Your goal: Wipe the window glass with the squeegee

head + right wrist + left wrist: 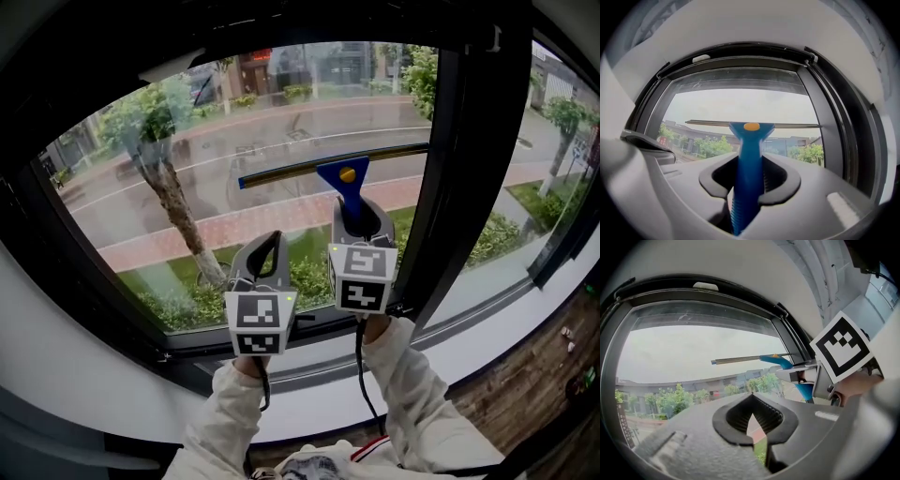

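The squeegee has a blue handle with a yellow dot. Its long blade lies level against the window glass, about mid-height. My right gripper is shut on the blue handle just below the head; the right gripper view shows the handle clamped between the jaws and the blade on the pane. My left gripper hovers to the left and a little lower, shut with nothing in it. From the left gripper, the squeegee shows to the upper right.
A dark vertical window post stands just right of the squeegee, with another pane beyond it. The black lower frame and a white sill run beneath. Wooden floor shows at the lower right. A tree and street lie outside.
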The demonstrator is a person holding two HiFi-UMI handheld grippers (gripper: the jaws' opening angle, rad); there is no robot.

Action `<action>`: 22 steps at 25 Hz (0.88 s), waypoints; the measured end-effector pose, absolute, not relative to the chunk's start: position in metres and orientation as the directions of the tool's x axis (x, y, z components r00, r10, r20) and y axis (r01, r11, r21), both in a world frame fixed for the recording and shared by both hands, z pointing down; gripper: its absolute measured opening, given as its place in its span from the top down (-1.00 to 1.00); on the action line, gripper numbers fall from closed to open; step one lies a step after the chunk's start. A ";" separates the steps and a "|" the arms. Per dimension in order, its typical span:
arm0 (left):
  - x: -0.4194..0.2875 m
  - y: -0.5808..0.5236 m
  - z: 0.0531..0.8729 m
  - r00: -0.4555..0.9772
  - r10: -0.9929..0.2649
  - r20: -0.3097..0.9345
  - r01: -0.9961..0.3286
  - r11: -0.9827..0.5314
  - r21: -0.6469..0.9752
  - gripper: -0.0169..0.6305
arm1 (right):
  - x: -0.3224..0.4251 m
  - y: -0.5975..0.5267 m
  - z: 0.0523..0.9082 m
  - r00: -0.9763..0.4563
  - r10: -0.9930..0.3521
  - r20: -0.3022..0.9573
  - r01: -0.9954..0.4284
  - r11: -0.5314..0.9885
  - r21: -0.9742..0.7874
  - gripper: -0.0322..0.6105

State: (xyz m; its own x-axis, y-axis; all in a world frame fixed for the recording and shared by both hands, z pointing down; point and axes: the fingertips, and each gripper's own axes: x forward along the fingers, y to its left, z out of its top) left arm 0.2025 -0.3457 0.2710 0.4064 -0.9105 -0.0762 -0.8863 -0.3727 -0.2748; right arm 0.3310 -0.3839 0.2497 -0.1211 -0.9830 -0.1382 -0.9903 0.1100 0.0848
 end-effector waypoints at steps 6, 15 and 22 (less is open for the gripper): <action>0.202 -0.338 0.316 0.413 -0.911 -0.011 -0.883 -0.397 -0.251 0.95 | 0.331 -0.380 0.303 -0.109 -0.990 -0.092 -0.992 0.102 0.075 0.50; 0.196 -0.331 0.382 0.410 -0.908 0.083 -0.882 -0.418 -0.217 0.95 | 0.326 -0.372 0.375 -0.103 -0.995 -0.015 -0.992 0.102 0.068 0.50; 0.191 -0.329 0.443 0.396 -0.903 0.164 -0.882 -0.424 -0.206 0.95 | 0.322 -0.368 0.437 -0.095 -0.994 0.057 -0.992 0.100 0.077 0.50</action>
State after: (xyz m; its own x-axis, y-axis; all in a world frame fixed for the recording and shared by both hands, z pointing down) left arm 0.1908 -0.3287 0.4430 0.3959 -0.9035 0.1644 -0.8819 -0.4240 -0.2062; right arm 0.3219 -0.3683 0.4366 -0.0955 -0.9938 0.0573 -0.9920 0.0998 0.0775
